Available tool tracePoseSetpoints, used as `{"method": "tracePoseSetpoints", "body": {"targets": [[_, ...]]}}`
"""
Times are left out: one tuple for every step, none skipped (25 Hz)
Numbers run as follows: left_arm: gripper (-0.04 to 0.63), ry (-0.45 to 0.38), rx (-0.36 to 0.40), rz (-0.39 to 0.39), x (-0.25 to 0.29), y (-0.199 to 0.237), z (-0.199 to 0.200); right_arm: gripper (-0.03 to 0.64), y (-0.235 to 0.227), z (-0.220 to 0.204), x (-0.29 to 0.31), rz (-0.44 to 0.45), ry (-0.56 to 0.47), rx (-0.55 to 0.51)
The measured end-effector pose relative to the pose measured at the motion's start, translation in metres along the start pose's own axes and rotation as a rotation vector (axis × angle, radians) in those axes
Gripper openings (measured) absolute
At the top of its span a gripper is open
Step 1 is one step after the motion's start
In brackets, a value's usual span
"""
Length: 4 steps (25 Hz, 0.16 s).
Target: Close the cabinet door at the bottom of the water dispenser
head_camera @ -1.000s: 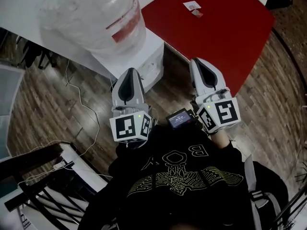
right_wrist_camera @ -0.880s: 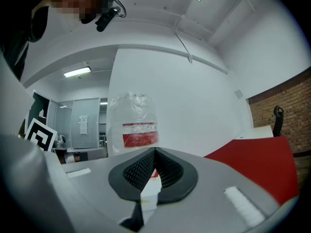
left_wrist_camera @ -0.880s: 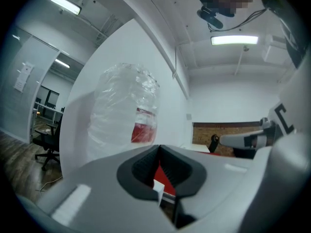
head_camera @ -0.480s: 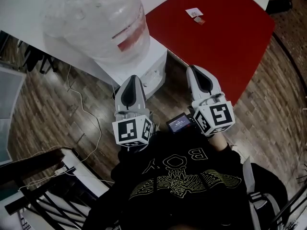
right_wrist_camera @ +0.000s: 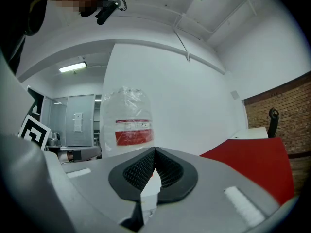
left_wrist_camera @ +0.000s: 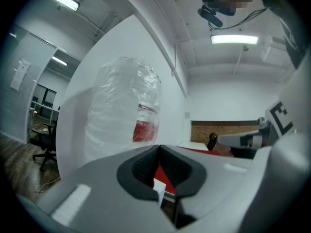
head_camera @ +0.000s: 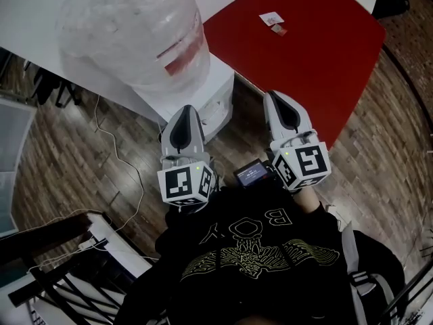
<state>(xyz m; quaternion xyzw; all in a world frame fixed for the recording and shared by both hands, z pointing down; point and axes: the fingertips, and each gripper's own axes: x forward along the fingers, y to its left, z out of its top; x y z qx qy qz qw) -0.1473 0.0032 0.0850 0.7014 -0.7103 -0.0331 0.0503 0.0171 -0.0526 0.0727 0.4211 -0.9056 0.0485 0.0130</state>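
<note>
Well, in the head view I look down at my own two tools. My left gripper (head_camera: 185, 112) and my right gripper (head_camera: 277, 97) sit side by side in front of my black shirt (head_camera: 254, 249). Both point at the water dispenser (head_camera: 215, 80). A small screen (head_camera: 252, 172) sits between them. The big clear bottle (head_camera: 132, 29) stands on top of the dispenser. My left gripper is just in front of the dispenser's white front, and my right one is off to its side. The door is low down on that front, and I cannot see it from up here, so I cannot tell if it is open. A red table (head_camera: 304, 42) stands beside the dispenser on the wood floor (head_camera: 67, 147). A white cord (head_camera: 125, 160) lies on the floor.

In the left gripper view, my left gripper (left_wrist_camera: 159, 149) has its jaws pressed together with nothing in them. The bottle (left_wrist_camera: 124, 108) is up ahead, to the left. My right gripper (left_wrist_camera: 243, 141) shows at the right edge.

In the right gripper view, my right gripper (right_wrist_camera: 154, 152) has its jaws together too, and they are empty. The bottle (right_wrist_camera: 127, 110) with its red label (right_wrist_camera: 133, 137) stands ahead. The red table (right_wrist_camera: 250, 161) is on the right.
</note>
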Motion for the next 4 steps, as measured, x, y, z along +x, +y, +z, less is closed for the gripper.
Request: {"method": "tracePoseSetpoints", "body": {"targets": [[0.006, -0.002, 0.003, -0.001, 0.0001, -0.0001, 0.0013, -0.002, -0.0002, 0.0013, -0.0001, -0.002, -0.001, -0.001], [0.006, -0.006, 0.004, -0.002, 0.0006, 0.0002, 0.0033, -0.002, -0.0002, 0.0033, 0.0003, -0.002, -0.005, -0.003], [0.006, -0.011, 0.004, -0.002, 0.0013, 0.0007, 0.0057, -0.002, -0.0001, 0.0057, 0.0011, -0.002, -0.009, -0.007], [0.006, -0.017, 0.004, -0.003, 0.0021, 0.0012, 0.0084, -0.002, 0.0, 0.0082, 0.002, -0.002, -0.013, -0.01]]}}
